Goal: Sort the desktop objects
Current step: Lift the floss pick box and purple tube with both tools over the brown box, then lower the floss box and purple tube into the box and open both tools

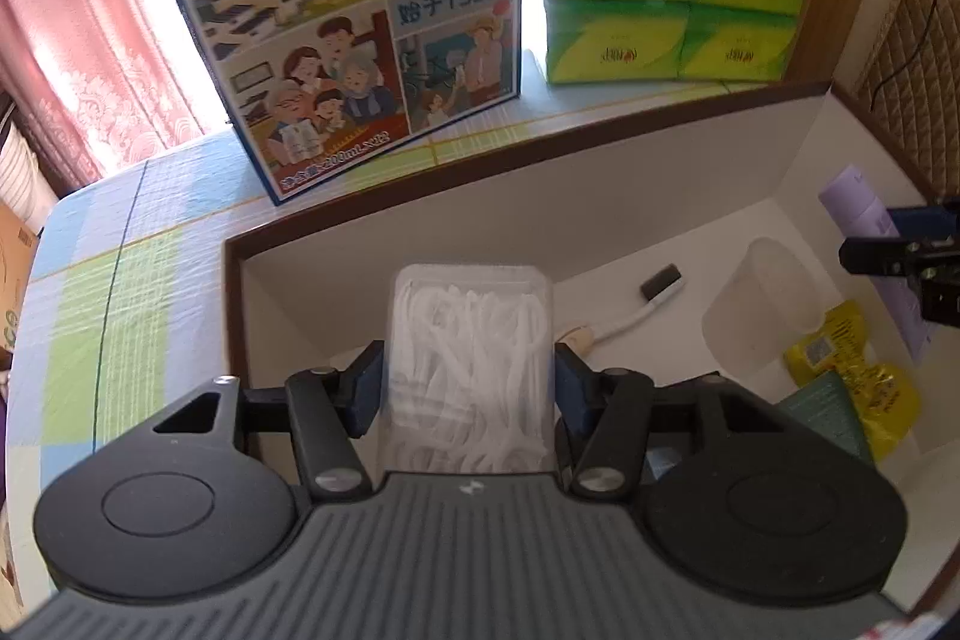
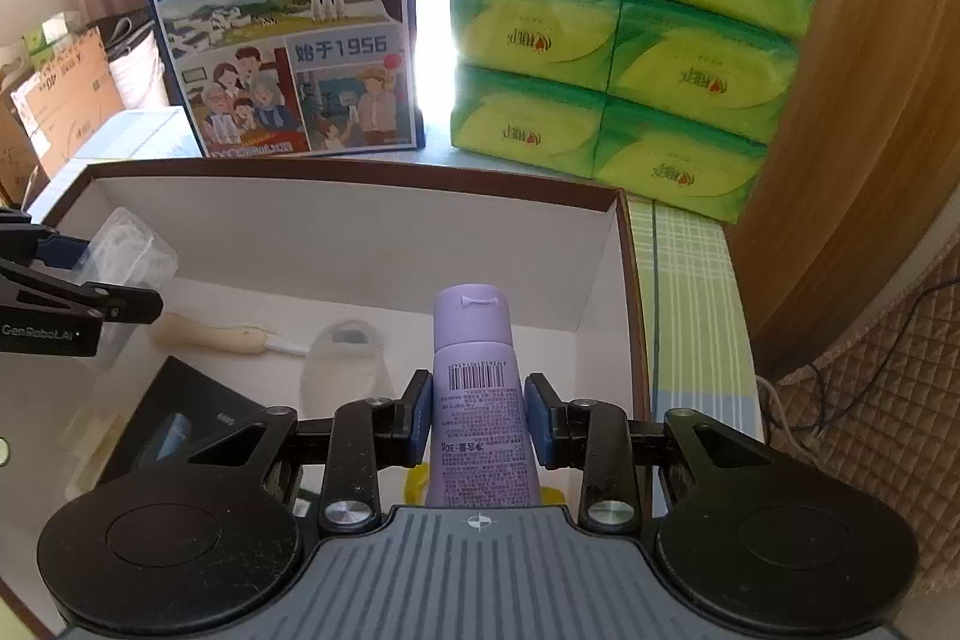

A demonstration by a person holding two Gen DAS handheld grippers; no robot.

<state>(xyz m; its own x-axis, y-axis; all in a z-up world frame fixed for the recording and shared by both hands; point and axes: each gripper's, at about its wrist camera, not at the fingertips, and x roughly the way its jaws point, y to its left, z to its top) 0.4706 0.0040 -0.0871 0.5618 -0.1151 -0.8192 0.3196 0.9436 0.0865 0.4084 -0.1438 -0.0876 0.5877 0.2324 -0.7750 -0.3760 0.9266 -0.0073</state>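
The clear plastic box of white floss picks [image 1: 471, 364], clamped in your left fingers [image 1: 367, 382], may slip if you loosen over the white open box [image 1: 540, 196], while your right fingers [image 2: 420, 415] clamp the lilac tube [image 2: 477, 400].

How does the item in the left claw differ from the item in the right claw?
The floss pick box is clear, squarish plastic showing loose white picks inside; the lilac tube is opaque, round and slender, with a barcode label. The left claw is spread wider around the box than the right claw around the narrower tube. Both are gripped at their sides and held over the white storage box.
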